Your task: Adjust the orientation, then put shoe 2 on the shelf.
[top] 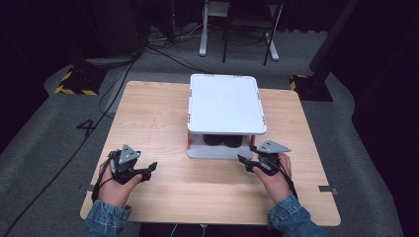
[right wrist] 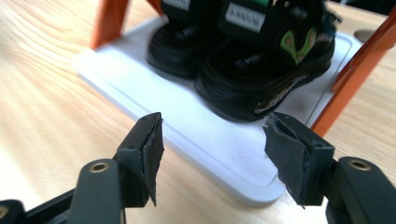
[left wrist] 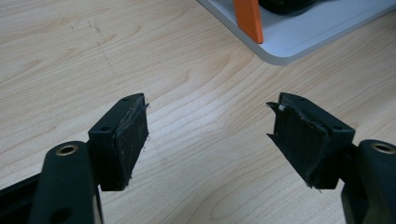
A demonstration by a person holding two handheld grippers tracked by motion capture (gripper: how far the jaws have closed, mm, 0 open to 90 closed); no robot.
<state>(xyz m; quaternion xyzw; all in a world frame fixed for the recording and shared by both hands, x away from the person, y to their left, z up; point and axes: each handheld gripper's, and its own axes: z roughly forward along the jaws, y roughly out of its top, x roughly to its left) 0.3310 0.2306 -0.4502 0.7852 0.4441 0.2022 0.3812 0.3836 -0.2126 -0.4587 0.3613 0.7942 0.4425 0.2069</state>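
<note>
A white two-tier rack (top: 225,103) with orange posts (right wrist: 109,21) stands at the middle back of the wooden table (top: 158,123). Two black shoes (right wrist: 266,79) sit side by side on its lower shelf (right wrist: 154,98); the nearer one has green trim. My right gripper (top: 245,160) hovers just in front of the shelf's right front corner, open, with nothing between its pads (right wrist: 215,140). At the table's front left my left gripper (top: 150,168) is held over bare wood, open and empty (left wrist: 210,126), pointing toward a corner of the shelf (left wrist: 299,37).
The table's front edge lies just behind both hands. Grey carpet surrounds the table, with a cable (top: 74,153) trailing across it on the left. Yellow-and-black striped bases (top: 74,84) and a stand's legs (top: 247,44) are at the back.
</note>
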